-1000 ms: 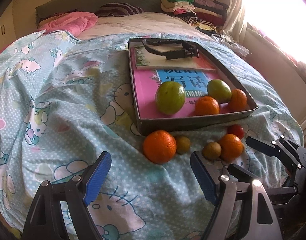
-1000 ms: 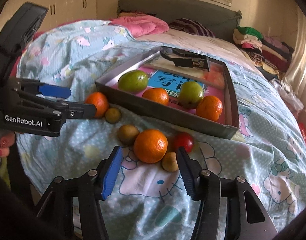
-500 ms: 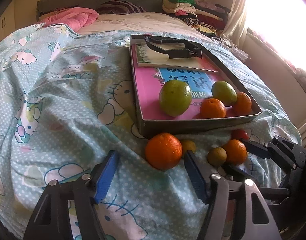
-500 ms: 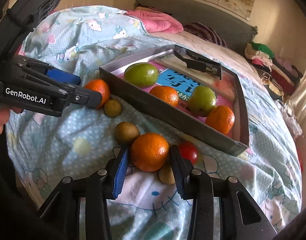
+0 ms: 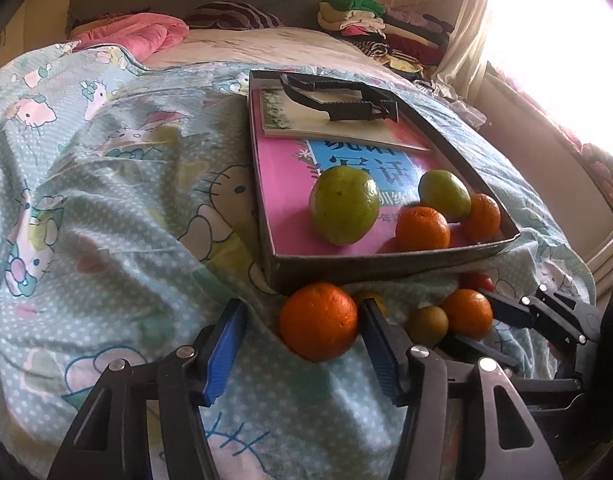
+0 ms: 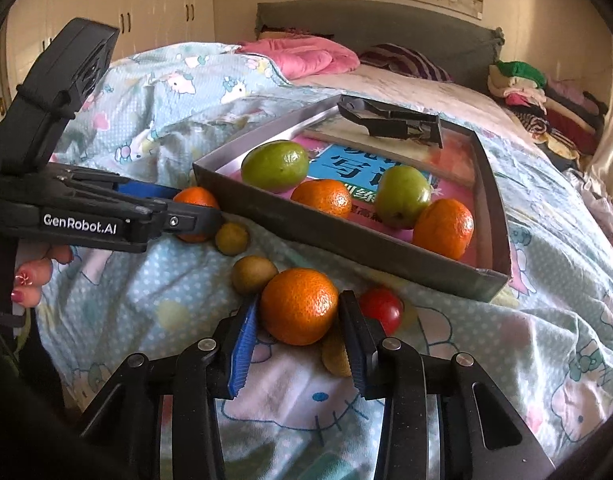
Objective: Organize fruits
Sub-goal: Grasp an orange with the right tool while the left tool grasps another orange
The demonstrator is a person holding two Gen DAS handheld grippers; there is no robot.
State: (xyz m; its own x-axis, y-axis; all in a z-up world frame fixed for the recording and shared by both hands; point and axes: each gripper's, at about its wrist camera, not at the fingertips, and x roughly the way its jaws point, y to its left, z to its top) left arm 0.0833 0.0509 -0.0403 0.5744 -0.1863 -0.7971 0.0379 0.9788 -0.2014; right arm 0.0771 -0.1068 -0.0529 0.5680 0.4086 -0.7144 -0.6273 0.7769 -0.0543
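A bed w/ a soft blue cartoon blanket (image 5: 106, 220) holds a gray tray (image 6: 346, 236) of fruit. Right gripper (image 6: 300, 316) pads squeeze an orange (image 6: 299, 306) on the blanket just by the tray. Left gripper (image 5: 302, 328) jaws have been closing, half wide, round another orange (image 5: 318, 322); left pad not touching yet. Oranges look round, firm & prob. roll easy, so grab the middle. Both grippers tip downward.

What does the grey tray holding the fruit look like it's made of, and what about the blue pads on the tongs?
The tray looks like thin cardboard, a shallow box lid perhaps: matte grey walls, sharp folded corners, no shine. Thin metal cannot be ruled out. The blue pads on the right tongs look like ribbed rubber or soft plastic, given their fine ridges and dull finish.
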